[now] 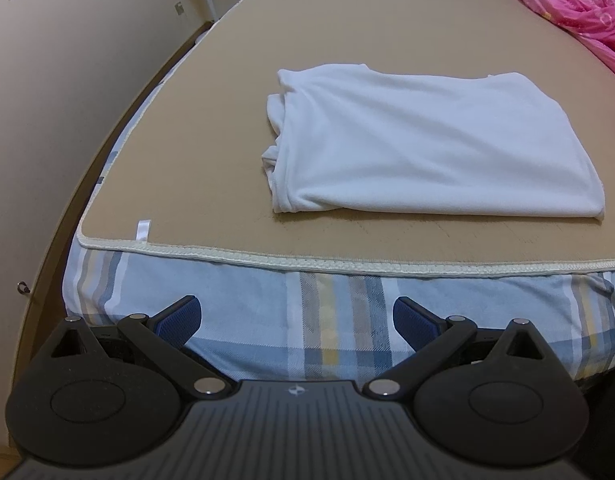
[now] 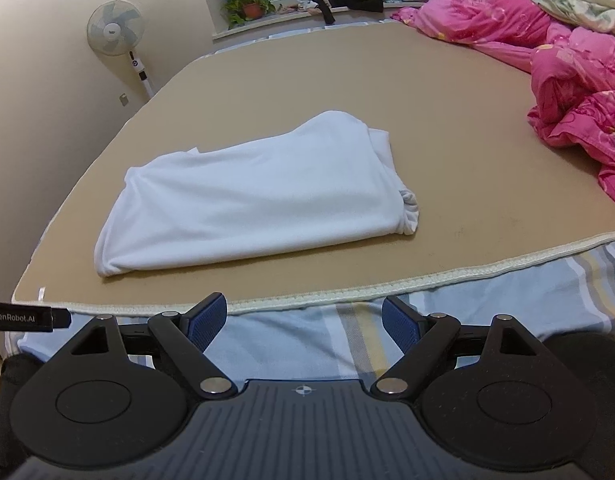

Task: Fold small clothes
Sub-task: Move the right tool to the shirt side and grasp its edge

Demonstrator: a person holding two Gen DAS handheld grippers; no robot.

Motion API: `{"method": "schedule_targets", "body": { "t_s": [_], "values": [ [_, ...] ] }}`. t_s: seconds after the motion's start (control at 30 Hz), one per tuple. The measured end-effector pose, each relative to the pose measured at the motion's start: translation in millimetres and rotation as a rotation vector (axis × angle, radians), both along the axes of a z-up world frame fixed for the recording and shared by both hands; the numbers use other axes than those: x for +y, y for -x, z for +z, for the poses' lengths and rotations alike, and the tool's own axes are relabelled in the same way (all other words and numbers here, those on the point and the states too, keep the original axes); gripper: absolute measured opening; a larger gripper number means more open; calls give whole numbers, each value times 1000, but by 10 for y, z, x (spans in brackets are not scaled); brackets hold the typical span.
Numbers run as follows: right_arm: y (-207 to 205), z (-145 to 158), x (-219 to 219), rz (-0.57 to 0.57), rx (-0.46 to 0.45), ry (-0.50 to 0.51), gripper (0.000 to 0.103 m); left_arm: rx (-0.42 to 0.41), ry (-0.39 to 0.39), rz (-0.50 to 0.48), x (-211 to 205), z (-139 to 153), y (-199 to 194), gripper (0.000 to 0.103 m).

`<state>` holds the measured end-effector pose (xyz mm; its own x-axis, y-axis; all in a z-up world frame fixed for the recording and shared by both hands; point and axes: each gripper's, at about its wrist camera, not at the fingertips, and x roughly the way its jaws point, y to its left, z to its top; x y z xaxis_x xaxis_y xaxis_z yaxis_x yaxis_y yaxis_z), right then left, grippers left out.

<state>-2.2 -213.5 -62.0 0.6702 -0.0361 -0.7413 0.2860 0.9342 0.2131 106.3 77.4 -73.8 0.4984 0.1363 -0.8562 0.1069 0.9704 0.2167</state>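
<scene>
White garment [image 1: 423, 140], folded into a soft, thick rectangle, lies on a tan mat [image 1: 187, 140] that covers the bed. Nearest each camera is a hand-held gripper. The left hand-held gripper [image 1: 297, 320] has its two blue-padded fingers spread wide with nothing between them, and it hangs over the striped blue, grey and yellow bedsheet [image 1: 267, 312] at the bed's near edge. The right hand-held gripper [image 2: 303, 322] is likewise spread wide and empty, over the same sheet. Beyond both runs the mat's cream braided border [image 1: 347, 266], and past that the garment, well apart from either gripper. Its top layer is smooth; the near edge is a rounded fold, and at one end the inner layers bunch into loose creases. Farther off, a crumpled pink quilt [image 2: 567, 92] is heaped on the right side of the bed. A standing fan [image 2: 115, 28] is by the wall beyond the bed.
</scene>
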Motion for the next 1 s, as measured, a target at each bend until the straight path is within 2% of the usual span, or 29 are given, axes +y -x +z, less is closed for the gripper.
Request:
{"method": "schedule_targets", "body": {
  "t_s": [0.13, 0.23, 0.43, 0.57, 0.8, 0.9, 0.93, 1.0],
  "values": [
    [-161, -92, -145, -34, -19, -65, 89, 15, -5, 0, -20, -68, -120, 102],
    [-347, -257, -353, -99, -30, -134, 89, 26, 1, 7, -17, -126, -247, 102],
    [-729, -726, -938, -320, -27, -247, 89, 31, -11, 71, 80, -222, -665, 102],
    [-921, -939, -1269, -419, -52, -264, 89, 40, -28, 121, 191, -289, -960, 102],
    [-1348, -1237, -1629, -457, -39, -267, 92, 79, -26, 196, 310, -364, -1295, 102],
    [-1399, -1360, -1585, -408, -54, -284, 95, 93, -24, 216, 315, -400, -1329, 102],
    [-1396, -1364, -1552, -373, -61, -307, 94, 100, -25, 219, 316, -421, -1333, 102],
    [-1362, -1384, -1491, -320, -74, -415, 92, 118, -34, 221, 307, -479, -1330, 102]
  ]
}}
